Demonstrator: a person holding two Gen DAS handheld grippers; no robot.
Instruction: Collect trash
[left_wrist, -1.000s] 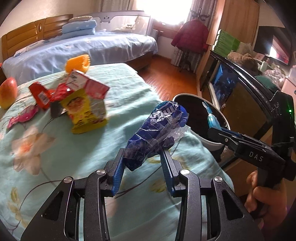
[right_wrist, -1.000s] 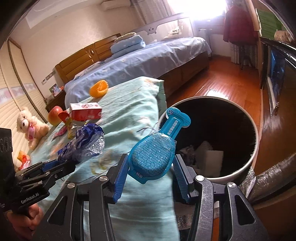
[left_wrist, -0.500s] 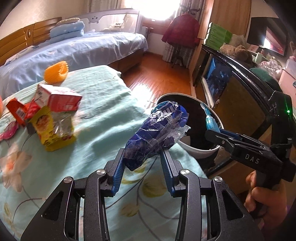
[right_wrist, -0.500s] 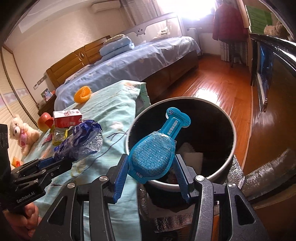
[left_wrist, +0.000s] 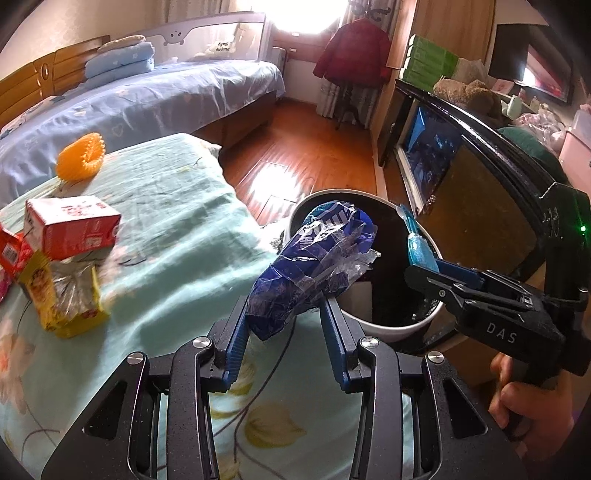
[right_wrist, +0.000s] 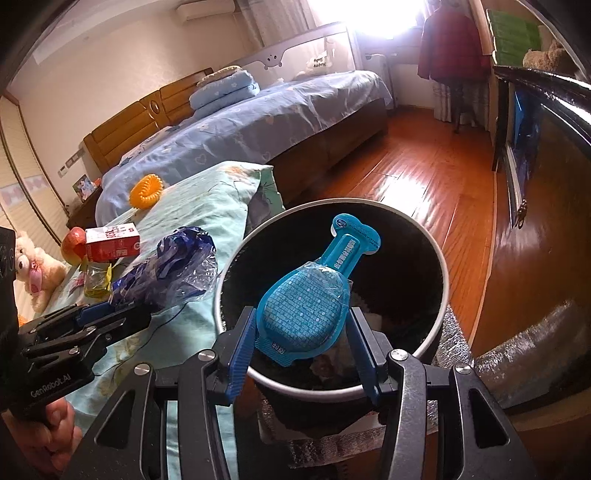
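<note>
Now | left gripper (left_wrist: 284, 314) jaws pinch crinkly blue wrapper (left_wrist: 314, 266) | right gripper (right_wrist: 301, 336) jaws pinch paddle-shaped blister pack (right_wrist: 314, 295)

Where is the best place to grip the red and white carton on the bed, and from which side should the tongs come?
Take the red and white carton across its two long flat faces, near the middle, coming from above. It lies tilted on top of the yellow wrapper, so its upper side is free, while other wrappers crowd its lower left. This is a judgement; a low approach would probably push the pile.

Sunlit window (left_wrist: 310, 14), blue-sheeted bed (left_wrist: 177, 92), glossy wooden floor (right_wrist: 424, 177).
</note>
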